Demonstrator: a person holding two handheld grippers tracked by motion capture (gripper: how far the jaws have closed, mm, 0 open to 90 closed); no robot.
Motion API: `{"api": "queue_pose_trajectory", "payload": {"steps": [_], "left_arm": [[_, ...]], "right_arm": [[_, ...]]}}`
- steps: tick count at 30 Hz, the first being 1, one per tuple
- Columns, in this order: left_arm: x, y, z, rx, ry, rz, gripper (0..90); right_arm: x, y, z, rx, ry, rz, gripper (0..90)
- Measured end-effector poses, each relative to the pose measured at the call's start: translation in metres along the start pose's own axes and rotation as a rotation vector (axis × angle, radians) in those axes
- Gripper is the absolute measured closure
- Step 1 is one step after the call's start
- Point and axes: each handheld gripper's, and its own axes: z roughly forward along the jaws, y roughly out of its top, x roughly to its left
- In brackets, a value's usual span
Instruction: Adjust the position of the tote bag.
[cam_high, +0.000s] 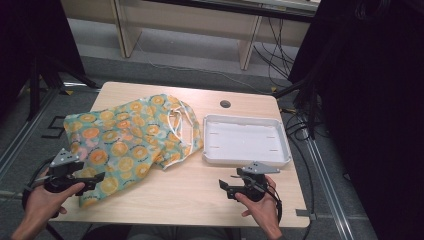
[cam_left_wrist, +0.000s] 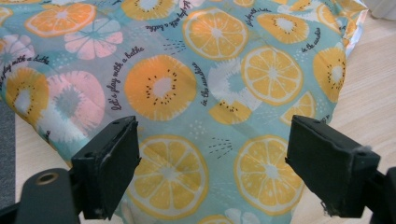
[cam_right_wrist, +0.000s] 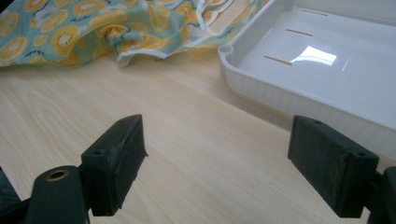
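A pale wooden table (cam_high: 200, 190) stands on a grey floor, with dark curtains at both sides and the legs of a light wood bench behind it.

Nearest, at the table's front edge, the person's hands come up from below. The left gripper (cam_high: 95, 179) sits at the front left corner, its jaws spread wide and pinching nothing. In the left gripper view the two black jaws stand well apart just above the fruit-print bag (cam_left_wrist: 201, 93), and the cloth fills the space under and ahead of them; whether the jaw tips touch the cloth I cannot tell. The right gripper (cam_high: 226, 187) is at the front right, over bare wood, its jaws likewise wide apart and empty. In the right gripper view they frame plain tabletop, with the bag's crumpled edge ahead to the left and the tray's corner ahead to the right.

Farther in, the bag lies flat and rumpled across the left half of the table, teal with orange and kiwi slices, its white-edged handles towards the middle. Just beside the handles, on the right half, rests a white plastic tray (cam_high: 280, 159). Beyond the tray is a small round cable hole (cam_high: 225, 104) near the far edge.
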Motion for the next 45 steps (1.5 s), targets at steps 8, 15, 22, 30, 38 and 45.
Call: {"api": "queue_pose_trajectory", "payload": {"steps": [8, 15, 22, 30, 38, 45], "left_arm": [[-0.004, -0.003, -0.003, 0.05, 0.014, -0.084, 16.3], [0.002, 0.0, -0.001, 0.037, -0.001, 0.01, 17.9], [-0.005, -0.002, -0.003, 0.039, 0.01, -0.112, 19.0], [-0.001, -0.003, -0.004, 0.049, 0.014, -0.108, 19.5], [0.003, -0.003, -0.002, 0.015, 0.015, -0.104, 19.4], [-0.001, -0.004, -0.002, 0.026, 0.017, -0.147, 19.4]], "right_arm": [[0.001, 0.003, 0.006, 0.0, 0.018, -0.028, 21.8], [0.005, 0.015, 0.021, -0.001, 0.025, -0.078, 23.3], [0.026, 0.042, 0.055, -0.011, 0.089, -0.152, 24.9], [0.048, 0.065, 0.1, 0.037, 0.124, -0.233, 25.6], [0.065, 0.067, 0.161, 0.185, 0.078, -0.416, 28.4], [0.058, 0.066, 0.183, 0.236, -0.027, -0.437, 36.9]]}}
